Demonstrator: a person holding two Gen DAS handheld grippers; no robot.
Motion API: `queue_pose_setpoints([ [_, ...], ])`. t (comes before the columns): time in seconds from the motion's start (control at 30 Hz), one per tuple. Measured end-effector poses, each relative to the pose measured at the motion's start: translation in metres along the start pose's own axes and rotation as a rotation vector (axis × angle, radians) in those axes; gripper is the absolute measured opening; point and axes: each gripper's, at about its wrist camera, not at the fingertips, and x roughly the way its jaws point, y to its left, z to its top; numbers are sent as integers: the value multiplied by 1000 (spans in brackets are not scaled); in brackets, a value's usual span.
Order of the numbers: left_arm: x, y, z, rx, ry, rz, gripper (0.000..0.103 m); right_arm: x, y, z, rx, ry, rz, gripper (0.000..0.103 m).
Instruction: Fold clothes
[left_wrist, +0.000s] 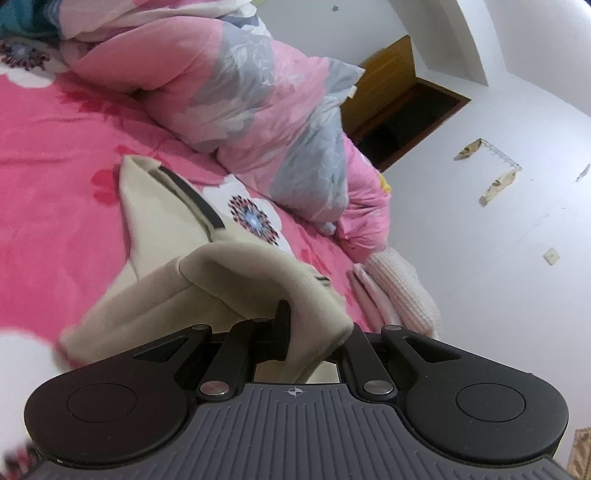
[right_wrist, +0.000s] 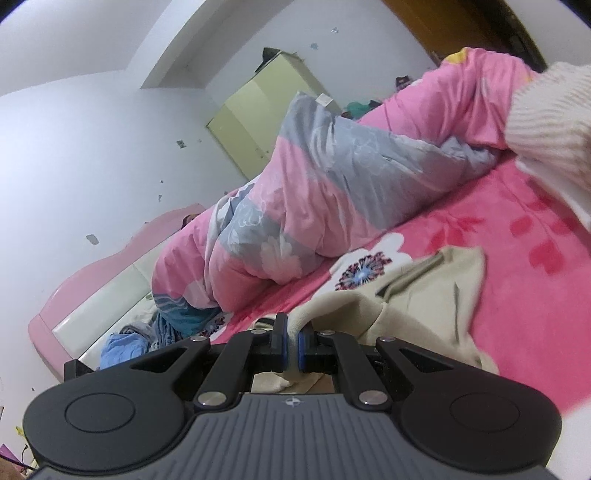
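A beige garment (left_wrist: 162, 221) with a dark strip lies on the pink flowered bedsheet (left_wrist: 48, 155). Its near edge is lifted and drapes over my left gripper (left_wrist: 291, 325), which is shut on the cloth; only one black finger shows, the other is hidden under the fabric. In the right wrist view the same beige garment (right_wrist: 417, 288) rises from the bedsheet (right_wrist: 535, 295) into my right gripper (right_wrist: 293, 334), whose blue pads are shut on a fold of it. A person's cream knit sleeve (right_wrist: 546, 122) reaches in at the upper right.
A rumpled pink and grey quilt (left_wrist: 240, 92) lies along the far side of the bed (right_wrist: 295, 192). Folded pale pink and knit clothes (left_wrist: 391, 291) sit at the bed's edge by the white wall. A pink headboard (right_wrist: 103, 280) and a green cabinet (right_wrist: 258, 110) stand behind.
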Motion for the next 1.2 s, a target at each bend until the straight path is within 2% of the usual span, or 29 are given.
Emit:
queue_pose_setpoints([
  [0.17,43,10,39,20,14,43,5,55,-26,37,-11,21,-13,5],
  [0.27,79,27,62,-6,25,83,7,93,-54,52,6,32,-45,6],
  [0.33,101,54,70,-150,63,116,20,123,-90,52,105,63,-89,8],
  [0.37,110,71,70,-244,69,117,38,135,-105,49,148,83,-116,14],
  [0.4,118,88,71,-337,75,117,42,142,-121,43,206,98,-142,22],
  [0.47,119,110,65,-461,37,78,42,155,-153,30,321,128,-192,25],
  [0.53,113,125,59,-546,-16,23,42,148,-171,19,416,79,-122,28],
  [0.6,101,129,56,-571,-68,-12,45,132,-179,18,472,-4,-71,40],
  [0.73,73,125,55,-575,-145,-36,47,95,-182,21,519,-167,-23,41],
  [0.8,56,117,51,-552,-161,-48,47,79,-179,19,552,-196,14,41],
  [0.9,28,103,44,-509,-157,-50,47,59,-162,8,556,-174,47,42],
  [1.0,5,88,35,-462,-138,-37,50,42,-137,-6,545,-98,47,43],
  [1.2,-7,62,-4,-370,-30,33,65,21,-99,-47,585,109,-44,44],
])
